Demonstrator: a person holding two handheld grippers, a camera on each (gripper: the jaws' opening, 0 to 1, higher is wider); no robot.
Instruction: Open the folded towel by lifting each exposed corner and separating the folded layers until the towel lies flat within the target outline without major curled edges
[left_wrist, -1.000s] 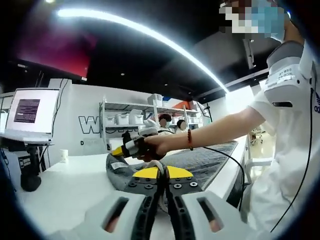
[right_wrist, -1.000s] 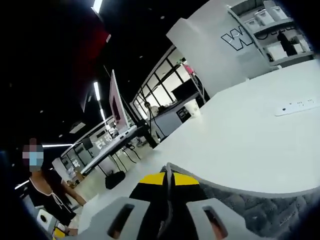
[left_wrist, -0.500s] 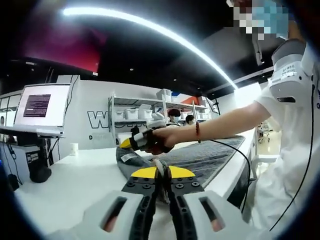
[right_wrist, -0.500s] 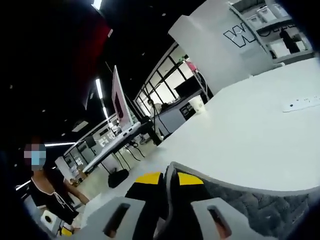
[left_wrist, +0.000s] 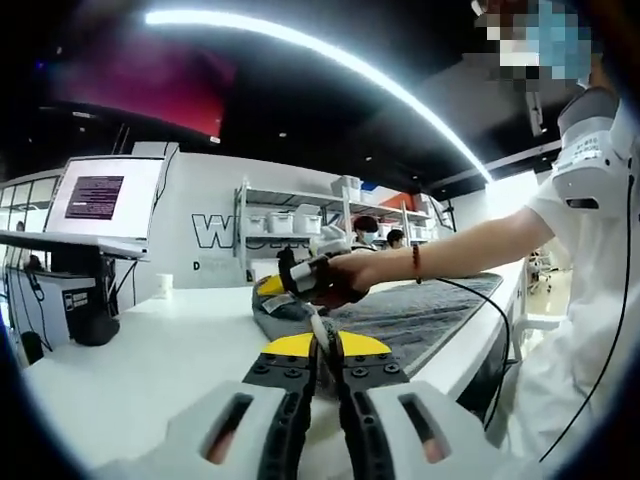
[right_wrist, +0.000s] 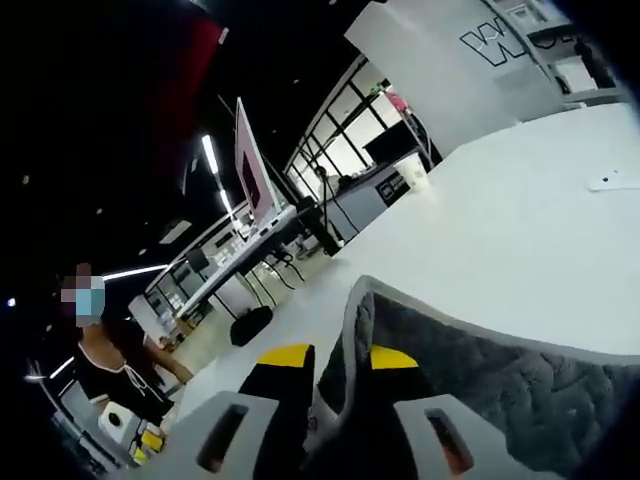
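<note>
A dark grey towel (left_wrist: 410, 315) lies spread along the white table (left_wrist: 150, 350) toward the right. My left gripper (left_wrist: 325, 346) is shut on a pale-edged corner of it close to the camera. Farther along, a hand holds my right gripper (left_wrist: 298, 279), which is lifted a little above the table with a towel corner in it. In the right gripper view, that gripper (right_wrist: 340, 358) is shut on the towel (right_wrist: 480, 370); a folded edge rises between its yellow-tipped jaws and the cloth trails to the right.
A monitor (left_wrist: 98, 200) on a stand is at the table's far left. Shelves with white bins (left_wrist: 290, 222) stand behind. A white power strip (right_wrist: 615, 181) lies on the table. A person (right_wrist: 105, 350) stands off the table's edge; another's body (left_wrist: 580, 300) is at the right.
The right gripper has lifted its towel corner; the folded edge stands taller between its jaws. Both cameras have shifted slightly. The left gripper still pinches its corner.
</note>
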